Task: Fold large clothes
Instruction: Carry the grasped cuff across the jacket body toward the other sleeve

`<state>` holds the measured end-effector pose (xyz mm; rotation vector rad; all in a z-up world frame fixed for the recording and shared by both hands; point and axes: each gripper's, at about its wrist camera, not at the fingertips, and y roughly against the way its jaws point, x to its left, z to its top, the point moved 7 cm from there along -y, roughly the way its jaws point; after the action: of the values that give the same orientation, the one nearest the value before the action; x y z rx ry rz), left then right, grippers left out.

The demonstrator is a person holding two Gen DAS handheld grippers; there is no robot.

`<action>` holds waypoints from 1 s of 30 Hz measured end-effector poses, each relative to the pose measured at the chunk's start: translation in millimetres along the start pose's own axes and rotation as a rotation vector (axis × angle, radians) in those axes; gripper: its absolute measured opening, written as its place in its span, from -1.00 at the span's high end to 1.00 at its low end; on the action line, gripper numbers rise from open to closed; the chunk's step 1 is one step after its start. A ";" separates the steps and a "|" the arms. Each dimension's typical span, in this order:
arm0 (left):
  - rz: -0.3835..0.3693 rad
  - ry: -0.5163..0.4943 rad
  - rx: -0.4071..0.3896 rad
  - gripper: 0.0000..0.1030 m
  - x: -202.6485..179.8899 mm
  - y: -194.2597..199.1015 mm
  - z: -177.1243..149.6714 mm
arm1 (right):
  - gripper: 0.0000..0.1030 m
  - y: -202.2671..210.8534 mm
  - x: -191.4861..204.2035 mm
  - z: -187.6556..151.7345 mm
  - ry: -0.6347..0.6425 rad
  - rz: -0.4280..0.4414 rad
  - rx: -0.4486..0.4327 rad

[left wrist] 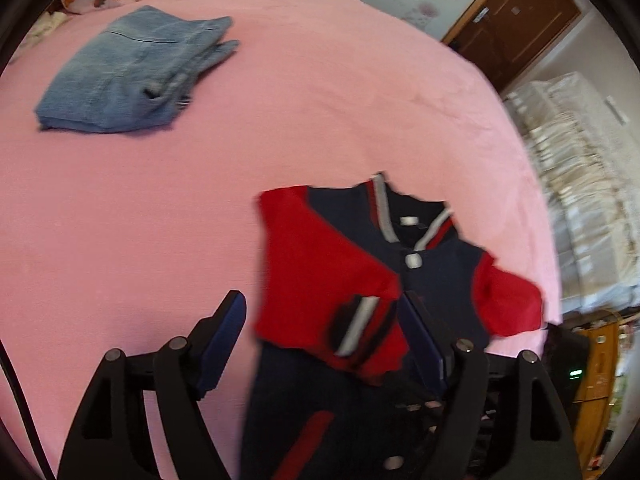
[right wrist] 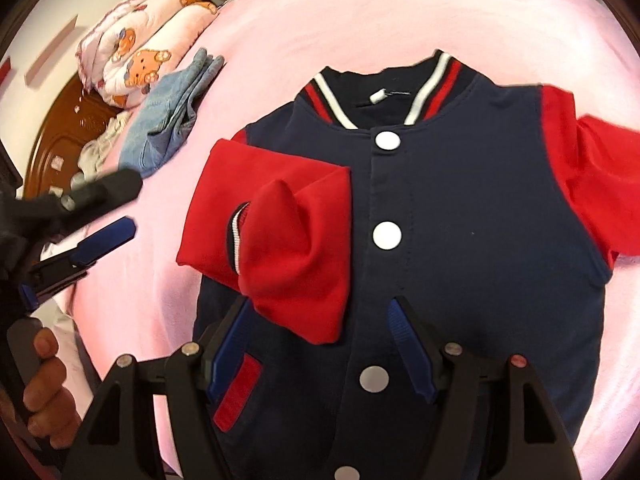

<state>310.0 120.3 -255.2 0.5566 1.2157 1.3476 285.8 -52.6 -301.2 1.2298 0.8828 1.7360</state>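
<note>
Right gripper (right wrist: 320, 344), black frame with blue finger pads, sits nearest the lens: spread wide, holding nothing, hovering over the lower front of the navy snap-front varsity jacket with red sleeves (right wrist: 460, 220).

Jacket lies front-up on the pink bed sheet (right wrist: 360, 12); striped collar points away from the right gripper, hem toward it, so the long axis runs straight along that gripper's fingers.

Red sleeve on the left-gripper side (right wrist: 280, 232) is already folded in across the chest, cuff tucked. The other red sleeve (right wrist: 600, 184) is still splayed out past the body on the right gripper's side.

Left gripper (left wrist: 320, 344): also wide apart and empty, at the jacket's left edge near the folded sleeve. Left-wrist view is motion-blurred, so contact with the fabric can't be confirmed.

Judgement: the unfolded sleeve is the next target, and the right gripper is the nearer one. It lies up and to the right of its fingers, so the move is out, pinch, drag inward across the snaps.

Folded blue denim jeans (left wrist: 132, 76) sit well apart, toward the bear-print quilt (right wrist: 140, 40).
</note>
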 end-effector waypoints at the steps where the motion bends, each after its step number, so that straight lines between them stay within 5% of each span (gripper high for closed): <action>1: 0.030 -0.006 0.011 -0.48 9.0 0.9 -2.6 | -0.36 2.1 5.9 -0.1 0.031 -0.007 -0.005; 8: 0.101 0.047 0.076 -0.49 58.7 5.8 -25.0 | -0.35 6.3 50.3 2.5 0.202 -0.017 -0.030; 11: 0.100 0.064 0.108 -0.49 67.2 3.7 -33.8 | -0.02 -1.1 59.9 8.7 0.190 -0.003 -0.032; 22: 0.062 0.069 0.138 -0.49 74.5 2.1 -37.3 | -0.01 -35.4 37.6 12.9 0.088 -0.215 0.042; 30: 0.069 0.085 0.158 -0.49 84.7 -3.7 -35.4 | -0.01 -47.6 28.4 15.3 0.055 -0.264 0.068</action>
<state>262.8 186.0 -298.6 0.6633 1.3926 1.3513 305.4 -5.5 -327.7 1.0594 1.0928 1.5452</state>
